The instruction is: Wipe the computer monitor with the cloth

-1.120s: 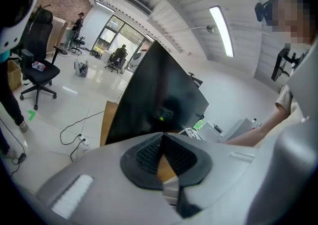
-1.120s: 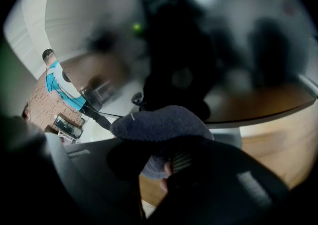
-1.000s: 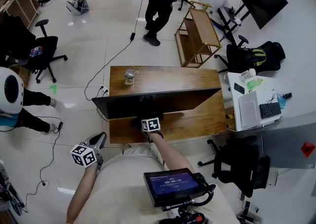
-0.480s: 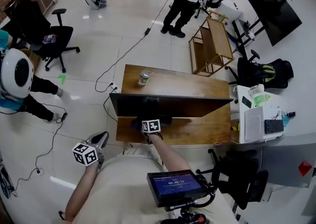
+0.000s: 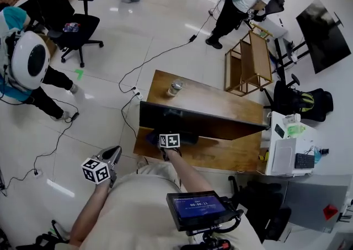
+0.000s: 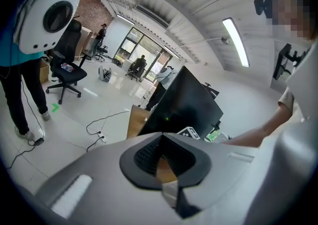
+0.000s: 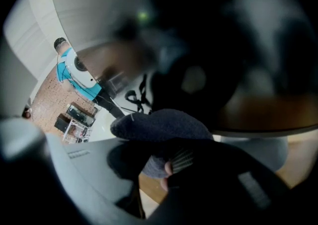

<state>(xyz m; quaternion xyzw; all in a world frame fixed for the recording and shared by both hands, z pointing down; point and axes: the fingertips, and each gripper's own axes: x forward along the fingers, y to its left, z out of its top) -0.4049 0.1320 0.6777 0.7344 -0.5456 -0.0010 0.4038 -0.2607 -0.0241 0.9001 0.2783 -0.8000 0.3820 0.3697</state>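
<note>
Jar behind monitor on desk

Open office or lab, glossy white floor, swivel chairs, wooden desk, floor cables

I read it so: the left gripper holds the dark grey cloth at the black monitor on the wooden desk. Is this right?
Not quite: it is the right gripper that holds the dark grey cloth at the black monitor on the wooden desk. The right gripper view shows the cloth between its jaws. The left gripper is shut on nothing.
</note>
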